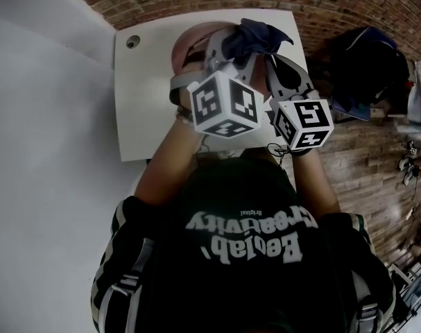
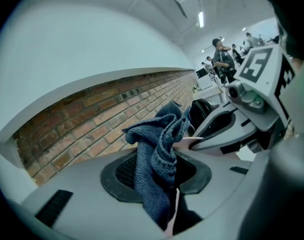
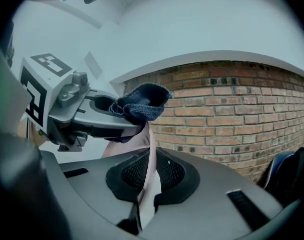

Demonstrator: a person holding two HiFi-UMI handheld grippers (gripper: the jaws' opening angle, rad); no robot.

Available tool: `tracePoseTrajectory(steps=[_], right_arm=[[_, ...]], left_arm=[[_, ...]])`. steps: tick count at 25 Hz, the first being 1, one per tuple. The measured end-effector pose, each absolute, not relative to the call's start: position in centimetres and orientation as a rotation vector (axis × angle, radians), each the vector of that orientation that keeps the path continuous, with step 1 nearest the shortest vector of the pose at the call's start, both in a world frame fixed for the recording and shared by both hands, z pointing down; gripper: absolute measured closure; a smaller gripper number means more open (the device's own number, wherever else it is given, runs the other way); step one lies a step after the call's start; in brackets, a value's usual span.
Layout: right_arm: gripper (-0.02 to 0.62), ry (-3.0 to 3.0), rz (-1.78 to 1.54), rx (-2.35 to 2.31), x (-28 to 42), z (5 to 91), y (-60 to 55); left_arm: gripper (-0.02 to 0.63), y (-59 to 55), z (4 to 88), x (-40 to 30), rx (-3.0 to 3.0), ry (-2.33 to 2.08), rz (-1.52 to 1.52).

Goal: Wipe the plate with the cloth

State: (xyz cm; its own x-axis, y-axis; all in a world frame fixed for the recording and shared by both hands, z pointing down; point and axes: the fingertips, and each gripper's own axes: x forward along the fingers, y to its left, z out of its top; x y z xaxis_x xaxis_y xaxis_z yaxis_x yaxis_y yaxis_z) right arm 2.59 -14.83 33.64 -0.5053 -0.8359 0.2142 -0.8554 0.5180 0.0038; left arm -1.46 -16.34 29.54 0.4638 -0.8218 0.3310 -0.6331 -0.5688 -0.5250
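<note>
A pale pink plate (image 1: 189,44) is held up on edge above the white table (image 1: 148,96). In the right gripper view its thin rim (image 3: 148,149) runs between the jaws, and my right gripper (image 3: 149,176) is shut on it. A dark blue knitted cloth (image 1: 255,37) is bunched against the plate's upper side. My left gripper (image 2: 164,171) is shut on the cloth (image 2: 159,154), with the plate's pink rim (image 2: 176,204) right beside the cloth. In the head view the two grippers sit close together, the left (image 1: 224,54) and the right (image 1: 279,68).
The table has a round hole (image 1: 132,41) near its far left corner. Brick-patterned floor surrounds it. A dark bag (image 1: 366,68) lies on the floor to the right. A white panel lies to the left. People stand far off in the left gripper view.
</note>
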Motion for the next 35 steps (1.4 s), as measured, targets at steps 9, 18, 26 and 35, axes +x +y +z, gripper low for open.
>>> tracePoseTrajectory(steps=[9, 18, 26, 35], right_arm=[[0.589, -2.619, 0.077, 1.460, 4.7, 31.5, -15.7], [0.588, -2.674, -0.072, 1.449, 4.7, 28.5, -16.2], [0.588, -2.735, -0.045, 1.499, 5.5, 26.7, -16.4], [0.586, -2.804, 0.082, 1.623, 7.7, 25.5, -17.2]], left_arm=[[0.476, -19.0, 27.6, -3.7, -2.337, 1.337, -0.790], [0.476, -20.4, 26.4, -8.1, -2.314, 1.472, -0.776], [0.476, -20.0, 26.7, -10.8, -2.343, 1.553, -0.745], [0.476, -19.3, 28.1, -11.4, -2.431, 1.553, -0.693]])
